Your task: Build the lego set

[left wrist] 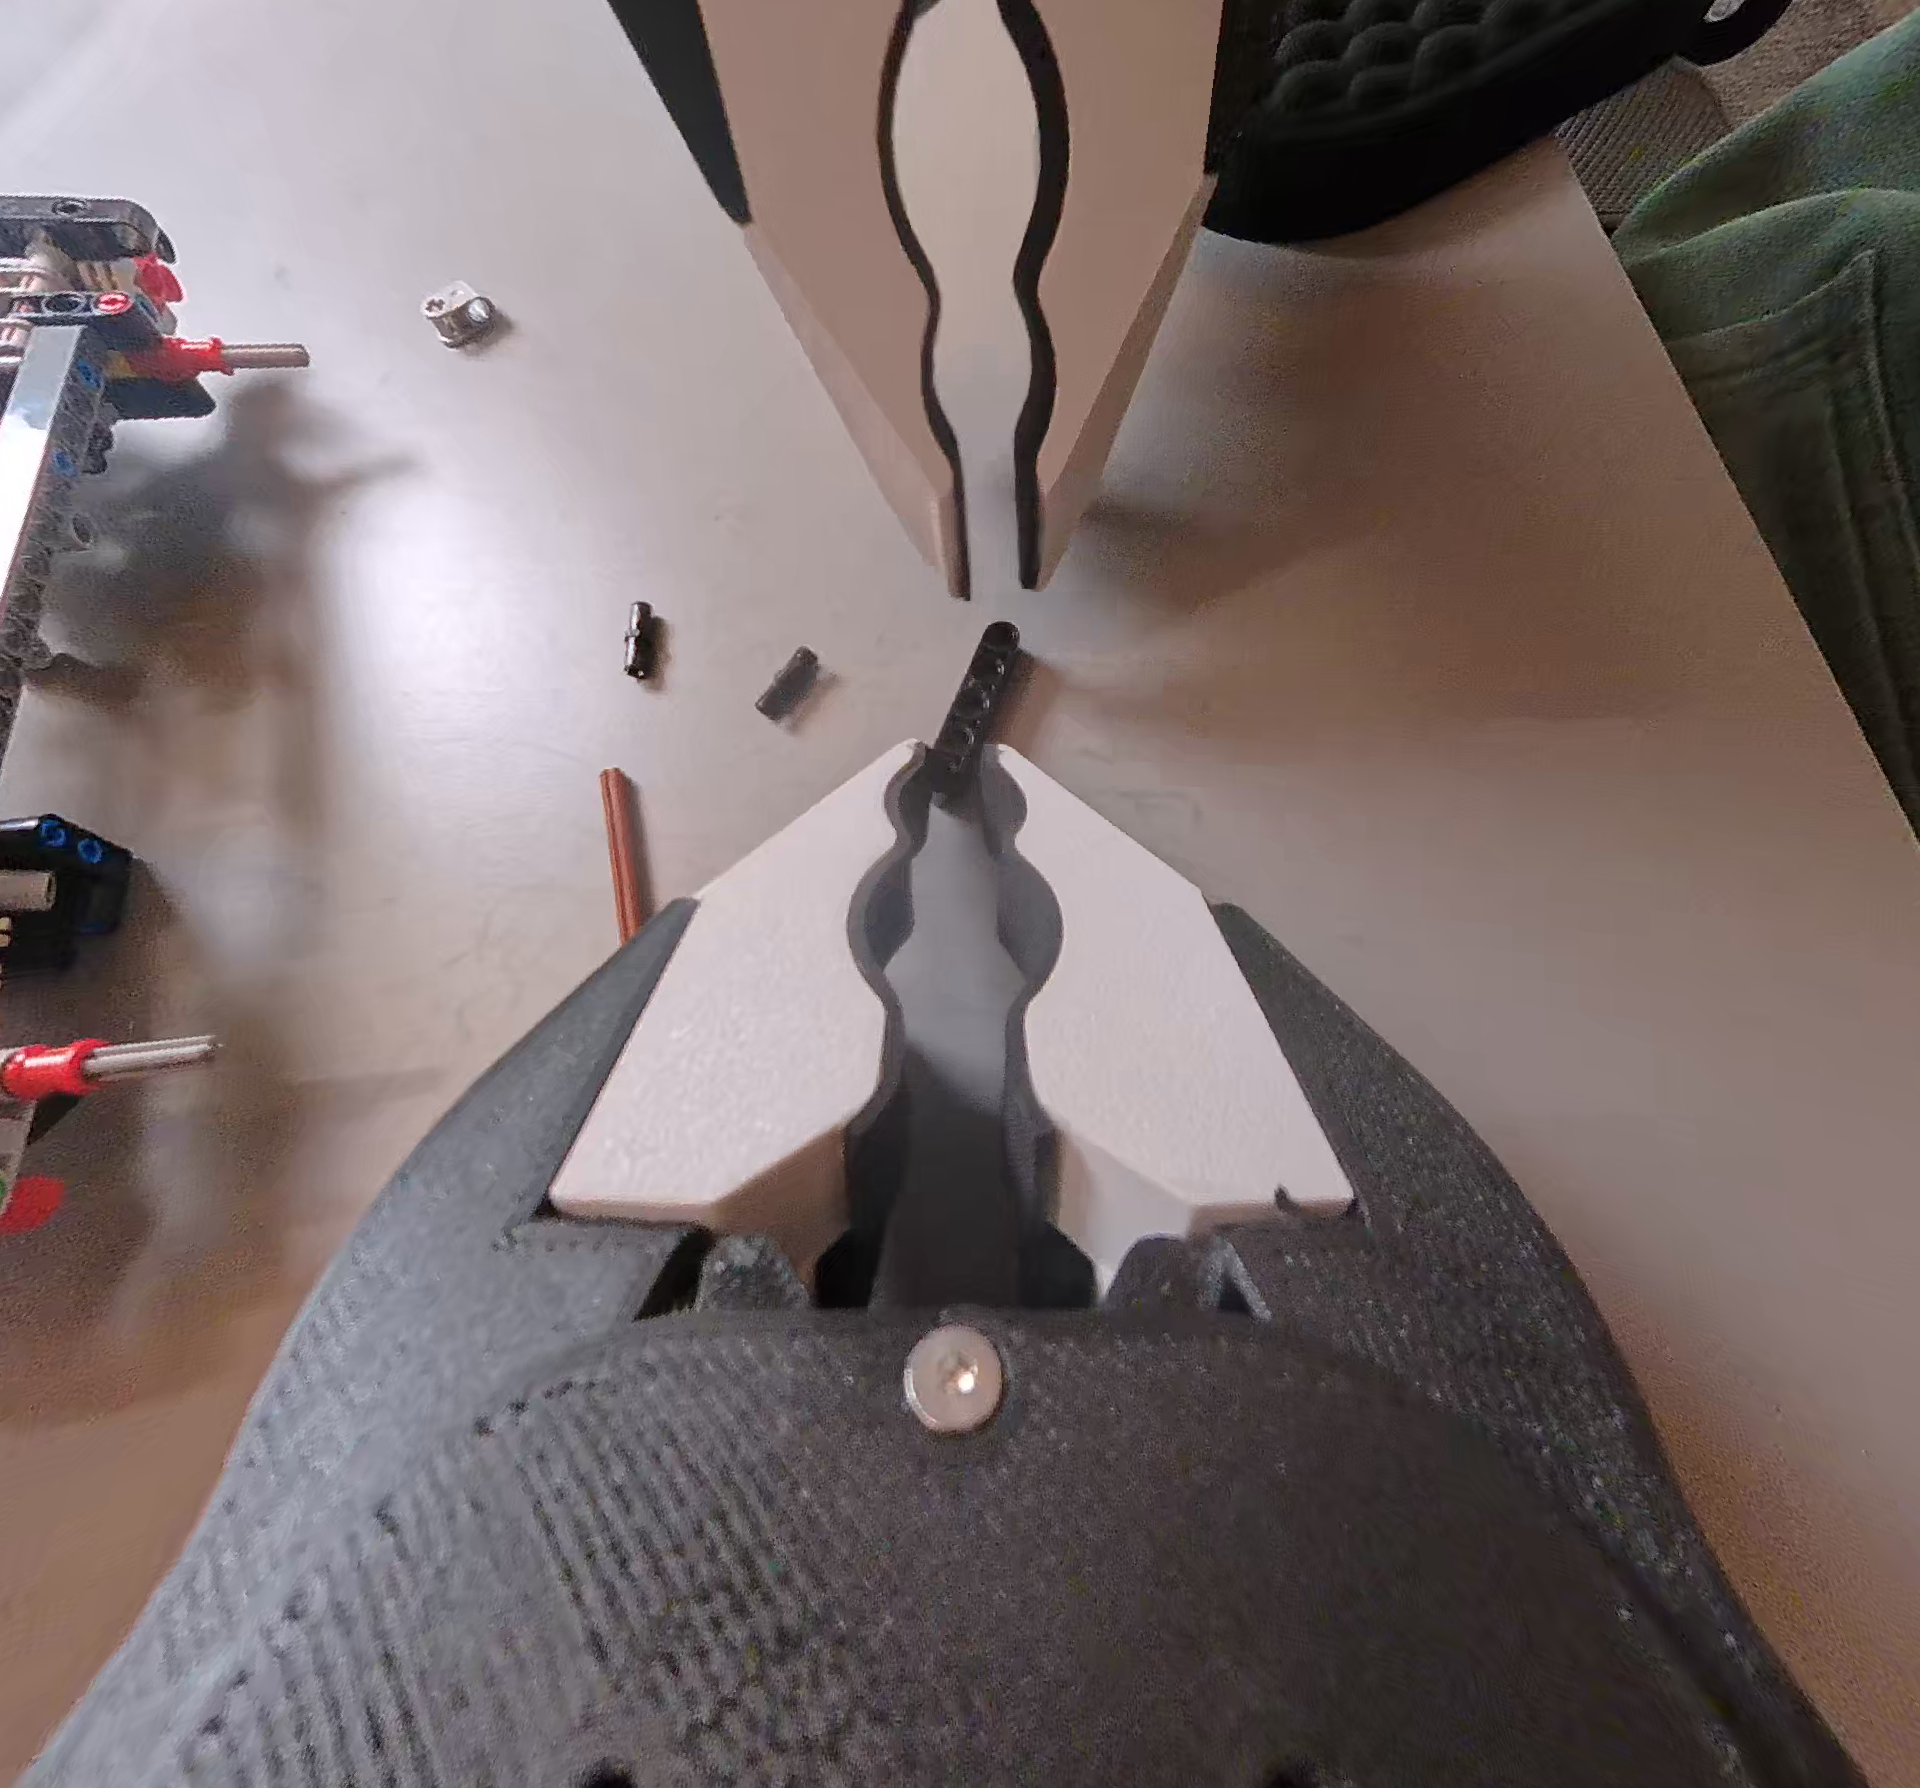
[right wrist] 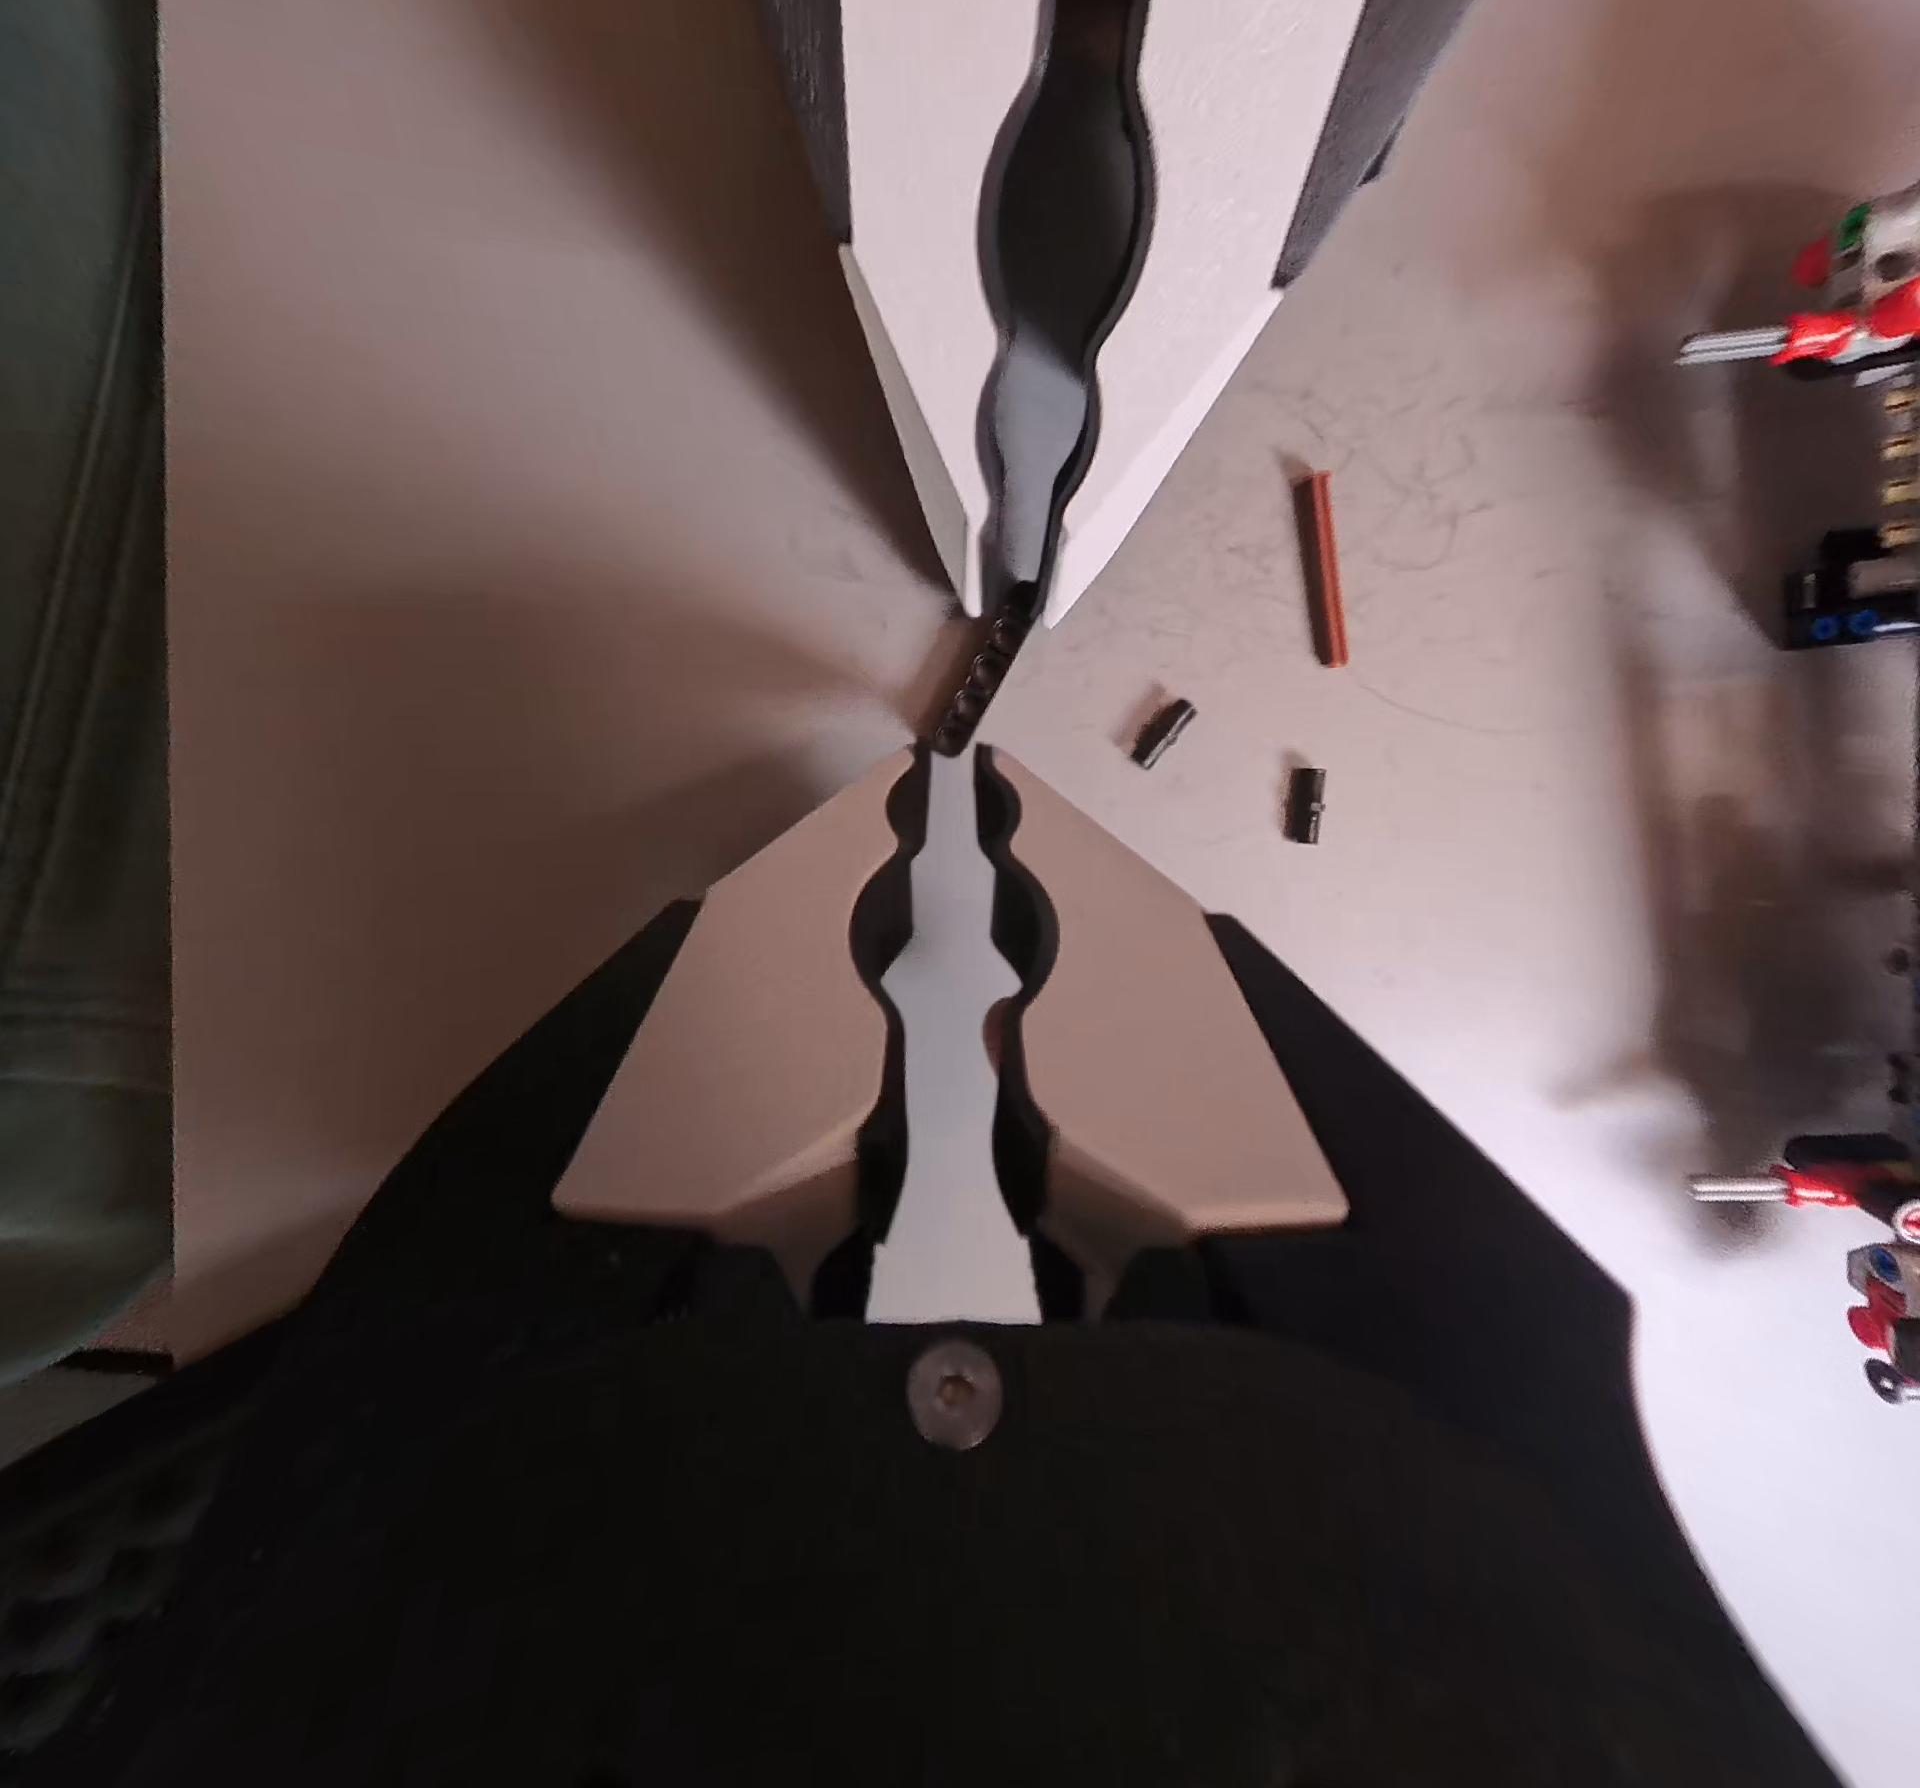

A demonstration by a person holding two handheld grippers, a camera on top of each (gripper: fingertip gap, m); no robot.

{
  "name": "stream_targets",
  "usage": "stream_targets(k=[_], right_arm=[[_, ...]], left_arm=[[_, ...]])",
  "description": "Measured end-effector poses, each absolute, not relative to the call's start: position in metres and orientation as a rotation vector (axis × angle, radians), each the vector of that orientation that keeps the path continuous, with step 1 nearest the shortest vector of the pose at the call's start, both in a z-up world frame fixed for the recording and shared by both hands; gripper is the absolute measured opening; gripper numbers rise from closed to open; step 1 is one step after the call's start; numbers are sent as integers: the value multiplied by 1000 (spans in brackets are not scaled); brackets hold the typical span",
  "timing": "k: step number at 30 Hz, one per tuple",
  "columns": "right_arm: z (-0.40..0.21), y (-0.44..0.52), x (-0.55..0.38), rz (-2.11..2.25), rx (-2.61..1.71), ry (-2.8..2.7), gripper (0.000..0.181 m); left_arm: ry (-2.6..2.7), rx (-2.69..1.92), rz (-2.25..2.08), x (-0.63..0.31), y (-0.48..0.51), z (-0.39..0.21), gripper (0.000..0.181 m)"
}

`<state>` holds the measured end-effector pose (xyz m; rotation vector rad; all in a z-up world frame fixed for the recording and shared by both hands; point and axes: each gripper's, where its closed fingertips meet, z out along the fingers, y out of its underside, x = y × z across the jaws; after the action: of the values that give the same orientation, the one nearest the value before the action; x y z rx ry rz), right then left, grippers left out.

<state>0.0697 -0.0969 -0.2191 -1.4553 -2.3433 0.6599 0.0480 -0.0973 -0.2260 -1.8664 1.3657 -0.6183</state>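
My left gripper (left wrist: pixel 958 756) is shut on one end of a thin black beam with holes (left wrist: pixel 982 689), which sticks out forward just above the table. My right gripper (left wrist: pixel 995 585) faces it from the far side, jaws a narrow gap apart, tips just short of the beam's free end. In the right wrist view the beam (right wrist: pixel 977 678) runs from the left gripper (right wrist: pixel 1013 600) down to the tips of my right gripper (right wrist: pixel 948 756), which holds nothing. The part-built lego model (left wrist: pixel 62 367) lies at the left edge, and it shows blurred in the right wrist view (right wrist: pixel 1860 595).
Two black pins (left wrist: pixel 642 639) (left wrist: pixel 790 684) and a brown axle (left wrist: pixel 621 850) lie left of the grippers. A small grey metal fitting (left wrist: pixel 460 315) lies farther back. The table edge and a person's green clothing (left wrist: pixel 1787 367) are on the right. The tips of both grippers are at nearly the same place. The part-built lego model (left wrist: pixel 62 367) is about equally far from each gripper, around 20 cm.
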Motion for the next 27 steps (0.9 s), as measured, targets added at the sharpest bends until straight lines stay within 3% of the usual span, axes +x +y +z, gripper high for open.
stream_targets(k=[1, 4, 6, 27], right_arm=[[-216, -97, 68, 693, -1450, -2314, 9], [-204, -102, 62, 789, -1404, -2211, 22], [-193, -103, 57, 810, -1341, -2124, 0], [-145, -121, 51, 1302, -1357, -1846, 0]], left_arm=[[1358, -1868, -620, 47, -97, -225, 10], [1311, -1857, -648, 46, -98, -219, 15], [1278, -1845, -662, 43, -98, -214, 15], [1186, -1858, -672, 35, -91, -209, 11]])
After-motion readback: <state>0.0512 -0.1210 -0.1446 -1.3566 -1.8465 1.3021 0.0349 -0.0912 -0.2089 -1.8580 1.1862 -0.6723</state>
